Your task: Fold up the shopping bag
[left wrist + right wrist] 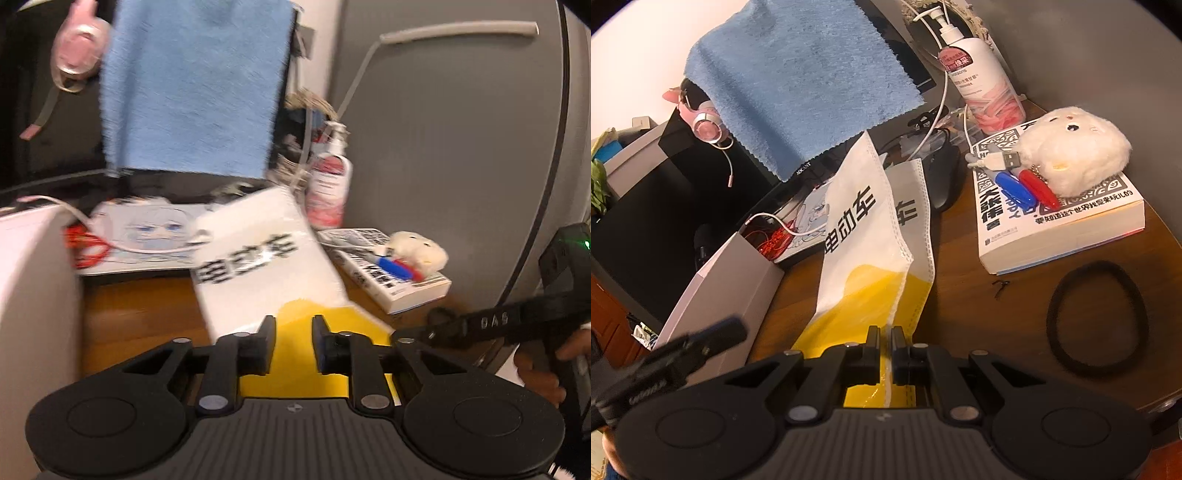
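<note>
A white and yellow shopping bag [864, 229] with black lettering lies lengthwise on the wooden table [979, 314], one half lifted and folded over along its length. My right gripper [885, 336] is shut on the bag's yellow near end, with the stitched edge pinched between its fingers. In the left wrist view, which is blurred, the same bag [258, 258] runs away from my left gripper [294, 328]. Its jaws stand apart over the yellow part, with yellow fabric showing flat in the gap and no fold pinched. A hand [535, 369] holds the other tool at the right.
A grey box [727, 280] stands left of the bag. To the right lie a book [1060, 221] with a plush toy [1075, 151] and pens, and a black hair tie [1097, 317]. Behind are a mouse [945, 177], a pump bottle [982, 81] and a blue towel [798, 74] over a monitor.
</note>
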